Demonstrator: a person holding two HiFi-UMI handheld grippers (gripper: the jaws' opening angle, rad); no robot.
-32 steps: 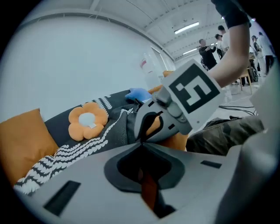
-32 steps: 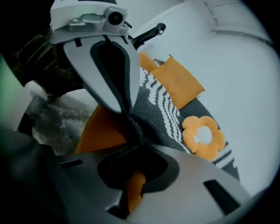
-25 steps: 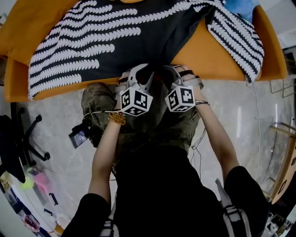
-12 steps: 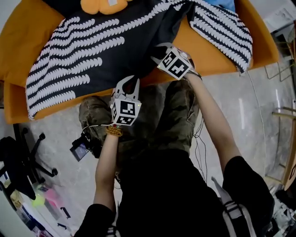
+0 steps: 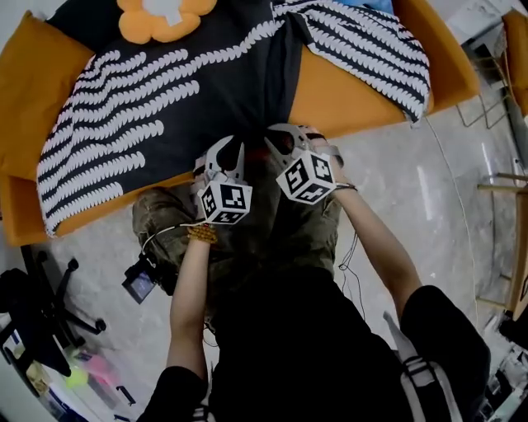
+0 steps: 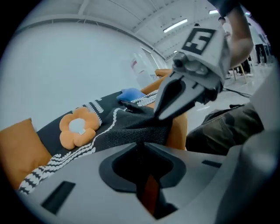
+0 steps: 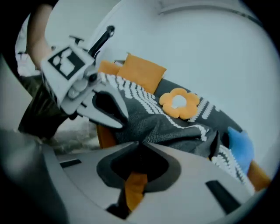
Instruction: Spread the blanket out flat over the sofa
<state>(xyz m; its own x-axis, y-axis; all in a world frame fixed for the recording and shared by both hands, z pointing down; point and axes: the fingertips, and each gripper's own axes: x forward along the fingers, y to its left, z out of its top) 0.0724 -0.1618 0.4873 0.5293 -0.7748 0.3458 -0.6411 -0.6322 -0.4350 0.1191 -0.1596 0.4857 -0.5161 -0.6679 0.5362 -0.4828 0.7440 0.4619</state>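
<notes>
in the head view the orange sofa (image 5: 355,91) runs across the top from 10 to 2 o'clock. the blanket (image 5: 190,91), black with white scalloped stripes, lies over it. its broad part covers the seat from 10 to 12 o'clock. a narrower striped part trails off toward 1 o'clock, with bare orange seat showing below it. the cloth is creased and gathered along a ridge near 12 o'clock, so it is not flat. an orange flower shape (image 5: 161,16) sits on the blanket at 11 o'clock, and a blue thing (image 7: 238,146) lies by the far striped end.

the left tongs (image 5: 231,148) and the right tongs (image 5: 276,136) sit just beside each other at the middle of the view, at the blanket's near edge over the sofa's front. both have just been closing. each gripper view shows its jaws drawn together with dark knit cloth pinched at the tips, so each holds the blanket's edge.

pale floor (image 5: 429,189) fills the 3 o'clock side, and a black office chair (image 5: 41,305) stands at 8 o'clock.
</notes>
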